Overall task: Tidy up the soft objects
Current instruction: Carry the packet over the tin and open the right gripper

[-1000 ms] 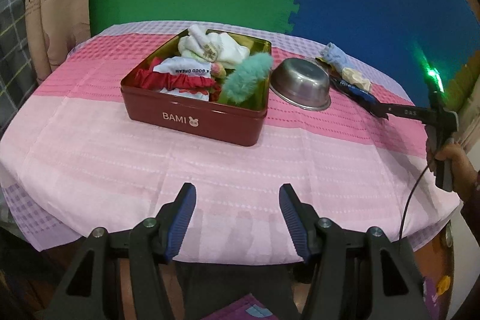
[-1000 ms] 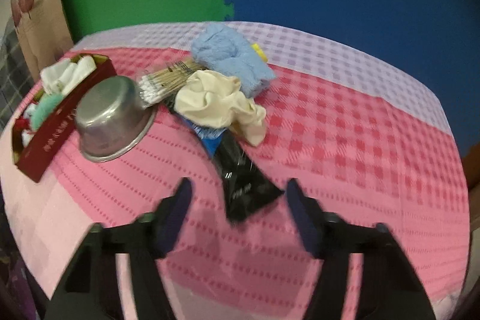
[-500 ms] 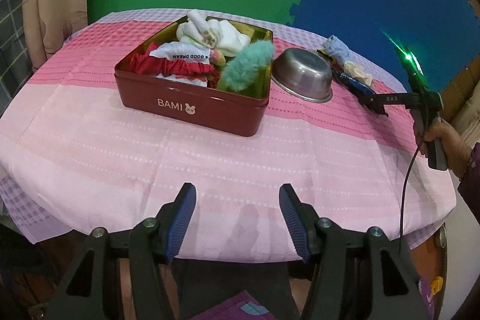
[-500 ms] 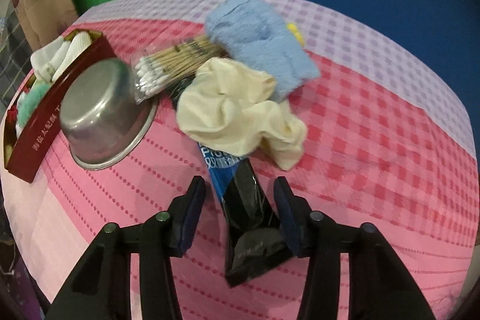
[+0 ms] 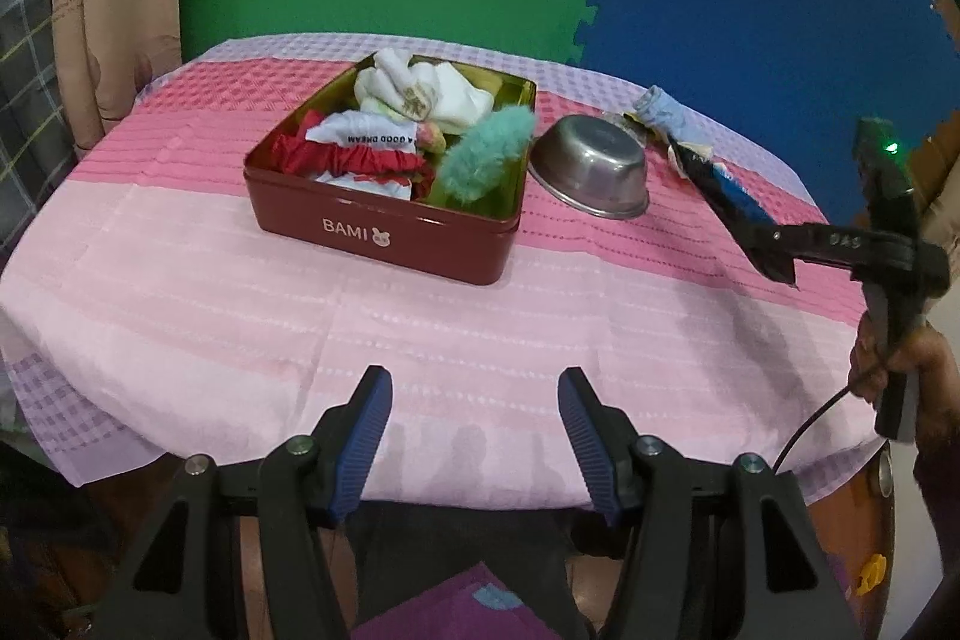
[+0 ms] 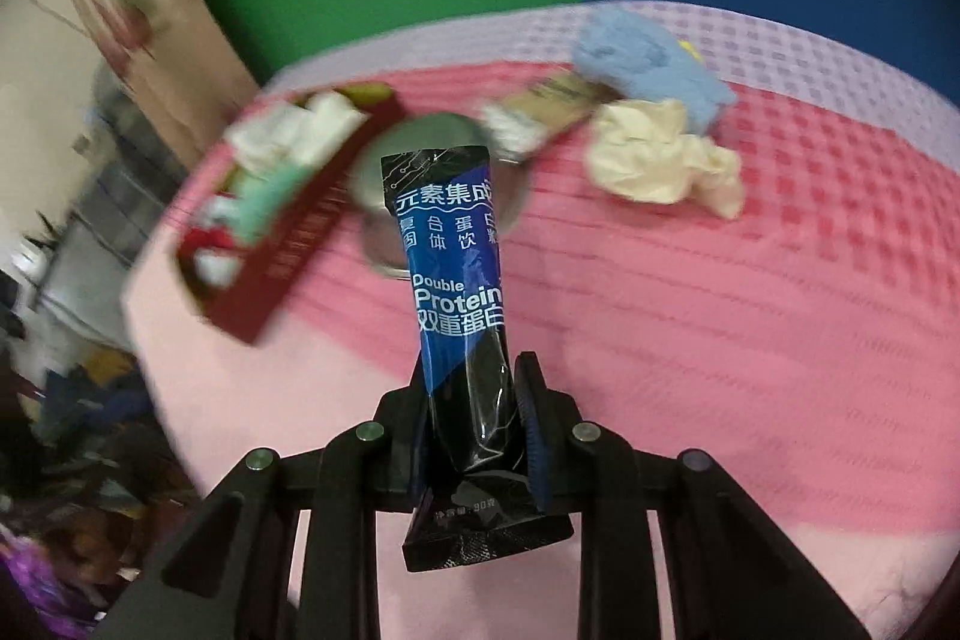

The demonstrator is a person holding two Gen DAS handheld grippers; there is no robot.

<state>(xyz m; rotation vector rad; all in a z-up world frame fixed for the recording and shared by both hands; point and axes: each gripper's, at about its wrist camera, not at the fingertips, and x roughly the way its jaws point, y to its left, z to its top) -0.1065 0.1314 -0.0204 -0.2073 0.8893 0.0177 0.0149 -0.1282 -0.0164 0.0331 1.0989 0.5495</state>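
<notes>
The right wrist view shows what the other view barely reveals: the right gripper (image 6: 474, 394) is clamped on a black-and-blue foil sachet (image 6: 456, 280) printed "Double Protein", its lower end hanging behind the fingers and its printed end raised above the bench (image 6: 720, 340). The background here is smeared with blur. From the left wrist view, the right gripper (image 5: 774, 250) appears only as a dark arm at the right edge, with the sachet (image 5: 729, 199) a thin dark strip.

The left gripper (image 5: 474, 418) hangs with its jaws wide and nothing between them, at the bench's near edge. This view shows the dark red rectangular tin (image 5: 384, 226) marked "BAMI", packed with white, red and teal soft items. Just beside it lies an upturned steel bowl (image 5: 591, 172). A crumpled cream cloth (image 6: 666, 160) and a light blue towel (image 6: 648, 58) lie touching each other beyond the bowl.
</notes>
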